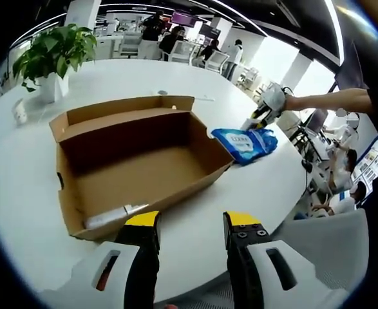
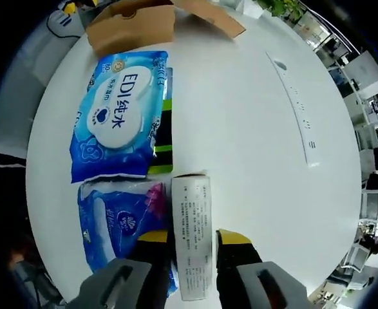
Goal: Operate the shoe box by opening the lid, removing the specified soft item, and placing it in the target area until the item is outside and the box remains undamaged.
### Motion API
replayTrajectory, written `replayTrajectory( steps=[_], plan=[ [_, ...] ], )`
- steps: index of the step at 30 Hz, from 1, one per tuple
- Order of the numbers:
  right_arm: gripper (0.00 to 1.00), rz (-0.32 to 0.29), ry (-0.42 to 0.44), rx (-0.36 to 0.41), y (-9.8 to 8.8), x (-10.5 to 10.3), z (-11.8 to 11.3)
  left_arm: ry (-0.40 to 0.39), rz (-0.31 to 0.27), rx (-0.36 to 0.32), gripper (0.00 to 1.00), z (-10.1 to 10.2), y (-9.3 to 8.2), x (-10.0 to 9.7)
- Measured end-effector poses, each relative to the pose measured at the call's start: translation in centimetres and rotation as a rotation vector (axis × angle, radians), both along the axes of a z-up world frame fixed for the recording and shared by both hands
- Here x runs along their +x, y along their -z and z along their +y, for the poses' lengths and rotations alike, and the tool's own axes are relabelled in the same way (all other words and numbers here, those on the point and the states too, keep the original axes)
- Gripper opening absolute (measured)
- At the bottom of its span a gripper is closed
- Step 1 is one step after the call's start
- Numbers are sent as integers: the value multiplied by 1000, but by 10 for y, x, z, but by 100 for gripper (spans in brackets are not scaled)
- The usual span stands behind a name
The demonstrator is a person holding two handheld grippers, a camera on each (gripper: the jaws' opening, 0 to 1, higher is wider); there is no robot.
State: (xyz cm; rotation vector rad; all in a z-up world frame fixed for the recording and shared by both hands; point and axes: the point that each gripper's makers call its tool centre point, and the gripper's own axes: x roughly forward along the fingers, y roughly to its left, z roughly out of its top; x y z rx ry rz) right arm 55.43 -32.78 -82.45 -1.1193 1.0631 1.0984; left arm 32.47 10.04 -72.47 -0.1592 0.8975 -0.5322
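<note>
On the white table (image 1: 21, 167), left gripper view: shoe box (image 1: 134, 164) sits open, lid flap folded back on the far side, interior mostly bare w/ one pale flat item (image 1: 108, 217) lying along the near wall. Left gripper (image 1: 194, 222) hangs just off the box's near corner, jaws apart, nothing between them, not touching the box. Blue wipes pack (image 1: 243, 144) lies outside the box, just beside its right end wall. Right gripper (image 1: 261, 116) is over that pack at the end of a person's outstretched arm (image 1: 333, 100). Potted plant (image 1: 52, 55) at far table edge, well apart from the box.

Right gripper view: right gripper (image 2: 192, 239) is closed on a white printed carton (image 2: 191, 235), jaws pressing both long sides. Blue wipes pack (image 2: 119, 112) lies flat on the table ahead-left of the jaws, 2nd blue soft pack (image 2: 114, 222) just left of the carton, touching it. Dark pack w/ green stripes (image 2: 163, 138) is tucked under the wipes pack's edge. Box corner (image 2: 134, 26) at top of view, near the wipes pack; can't tell if touching.
</note>
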Motion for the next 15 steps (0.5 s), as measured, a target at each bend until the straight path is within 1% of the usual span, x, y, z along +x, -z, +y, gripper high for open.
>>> replayTrajectory(
  steps=[4, 8, 11, 14, 15],
  plan=[
    [27, -4, 14, -1, -6, -3, -6, 5, -5, -10, 39, -3, -2, -2],
    [27, -30, 31, -6, -17, -8, -9, 5, -13, -21, 39, -4, -3, -3],
    [27, -47, 69, 19, -23, -6, -7, 12, -19, -25, 39, -3, -4, -4],
    [27, -40, 104, 33, -29, -11, -5, 12, -27, -31, 39, -2, -6, -4],
    [27, -53, 122, 41, -31, -10, -5, 13, -29, -32, 39, -2, -6, -5]
  ],
)
